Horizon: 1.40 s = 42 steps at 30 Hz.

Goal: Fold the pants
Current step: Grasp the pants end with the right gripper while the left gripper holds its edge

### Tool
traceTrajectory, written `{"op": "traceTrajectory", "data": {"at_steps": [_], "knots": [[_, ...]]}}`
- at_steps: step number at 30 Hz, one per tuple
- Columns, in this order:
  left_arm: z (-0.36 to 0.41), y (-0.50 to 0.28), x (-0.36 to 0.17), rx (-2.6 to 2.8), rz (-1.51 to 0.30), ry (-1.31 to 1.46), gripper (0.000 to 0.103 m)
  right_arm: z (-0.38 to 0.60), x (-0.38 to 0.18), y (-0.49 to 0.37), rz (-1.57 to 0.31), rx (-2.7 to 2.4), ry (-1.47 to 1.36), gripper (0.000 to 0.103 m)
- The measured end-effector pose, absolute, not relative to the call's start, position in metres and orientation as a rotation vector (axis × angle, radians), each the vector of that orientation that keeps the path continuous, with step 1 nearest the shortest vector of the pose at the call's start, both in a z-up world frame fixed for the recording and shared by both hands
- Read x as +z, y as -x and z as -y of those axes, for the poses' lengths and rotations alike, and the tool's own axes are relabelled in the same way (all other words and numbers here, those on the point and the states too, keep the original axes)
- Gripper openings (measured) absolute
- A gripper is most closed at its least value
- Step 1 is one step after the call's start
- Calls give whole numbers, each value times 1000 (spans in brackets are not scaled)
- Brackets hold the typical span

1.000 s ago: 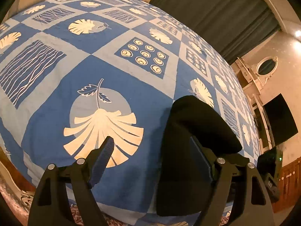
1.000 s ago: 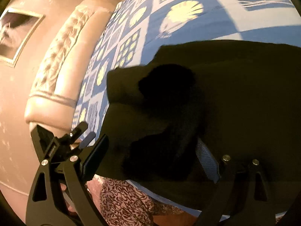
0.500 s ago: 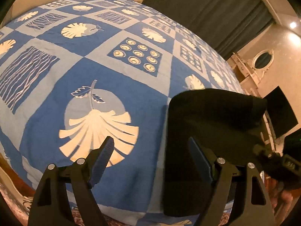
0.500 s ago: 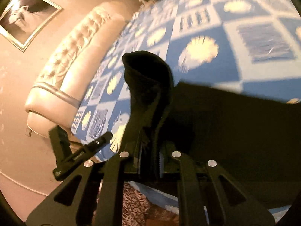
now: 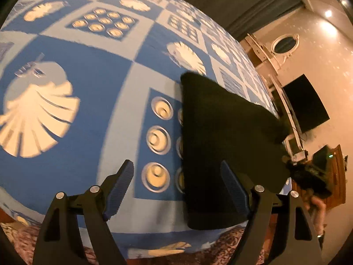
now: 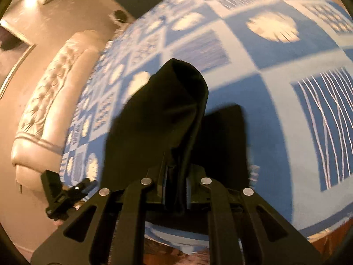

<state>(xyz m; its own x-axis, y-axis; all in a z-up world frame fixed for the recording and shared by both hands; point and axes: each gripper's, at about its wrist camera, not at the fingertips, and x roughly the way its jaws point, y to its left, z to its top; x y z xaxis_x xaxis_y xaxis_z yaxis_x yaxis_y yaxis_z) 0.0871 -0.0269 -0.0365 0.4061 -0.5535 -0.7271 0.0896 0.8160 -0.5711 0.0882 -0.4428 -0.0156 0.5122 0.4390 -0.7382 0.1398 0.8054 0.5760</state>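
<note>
Right gripper [image 6: 175,195]: jaws pressed together, pinching a bunched fold of the black pants [image 6: 169,114]. The cloth rises from the jaws as a tall hump; a flatter dark layer lies behind it to the right, on the bed.

Left gripper [image 5: 176,187]: jaws spread wide, gripping nothing. Its right finger [image 5: 233,190] overlaps the near left edge of the pants [image 5: 225,137]; whether it touches the cloth cannot be told. Its left finger [image 5: 119,190] stands over bare bedspread [image 5: 88,101].

No containers in view.

Change from half a second ago: the left view now shows the circle-patterned panel directly ahead of the jaws and the pants as a larger wedge running away to the right. The right gripper keeps its pinch, with the raised hump broader.

Position: the pants lie on the blue-and-white patterned bedspread near the bed's front edge, ahead and right of the left jaws. A padded headboard [image 6: 44,101] stands at the left of the right view, and a dark screen [image 5: 306,103] hangs on the far wall
</note>
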Motion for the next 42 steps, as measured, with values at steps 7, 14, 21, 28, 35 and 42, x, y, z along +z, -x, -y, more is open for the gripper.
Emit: {"op": "traceTrajectory", "data": {"at_steps": [7, 14, 21, 28, 35, 42], "knots": [[45, -92, -53, -436, -1128, 498, 80, 461, -57, -82, -1066, 199, -725, 11], [32, -87, -59, -453, -1144, 572, 80, 479, -64, -75, -1091, 238, -815, 16], [24, -83, -58, -497, -1151, 588, 80, 503, -56, -56, -1080, 223, -876, 86], [24, -82, -69, -561, -1193, 712, 85, 506, -91, -51, -1084, 321, -1047, 87], [45, -82, -70, -608, -1215, 702, 85, 489, -98, -57, -1068, 390, -1084, 90], [60, -84, -83, -667, -1235, 849, 85, 479, -96, -63, -1078, 392, -1049, 90]]}}
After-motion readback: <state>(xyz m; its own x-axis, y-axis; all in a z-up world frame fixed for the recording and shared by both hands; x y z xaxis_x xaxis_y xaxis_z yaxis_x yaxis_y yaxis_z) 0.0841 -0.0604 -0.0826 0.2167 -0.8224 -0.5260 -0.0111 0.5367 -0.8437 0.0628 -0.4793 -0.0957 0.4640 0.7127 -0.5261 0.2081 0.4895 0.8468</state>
